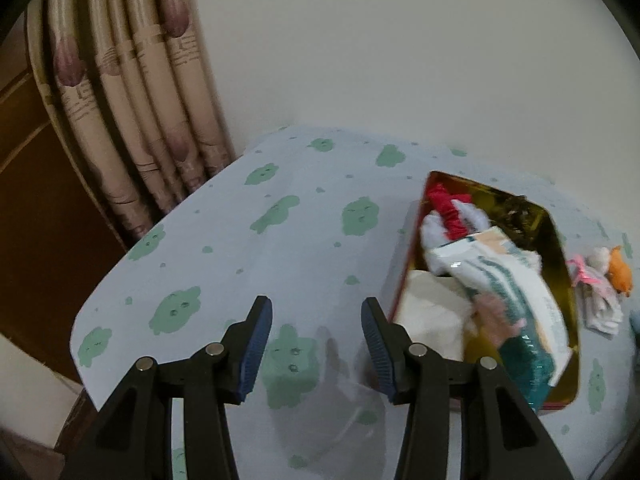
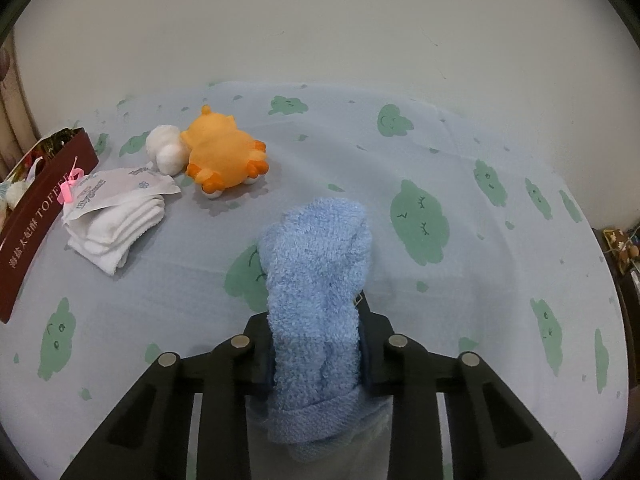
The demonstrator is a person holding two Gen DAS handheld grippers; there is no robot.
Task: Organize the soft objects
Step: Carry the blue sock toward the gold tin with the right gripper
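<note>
Your right tongs (image 2: 318, 344) grip a blue towel (image 2: 316, 280), lifted over the counter (image 2: 480, 152). Your left tongs (image 1: 316, 344) gape wide and empty, the tin (image 1: 560, 240) just to their right, already partly filled with soft things. Ahead-left of the right tongs, white socks (image 2: 116, 220) and an orange plush (image 2: 224, 152) remain to pack.

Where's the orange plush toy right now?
In the right wrist view, the orange plush toy lies on the tablecloth at upper left, touching a white plush ball, just beyond the folded white socks and outside the toffee tin.
</note>
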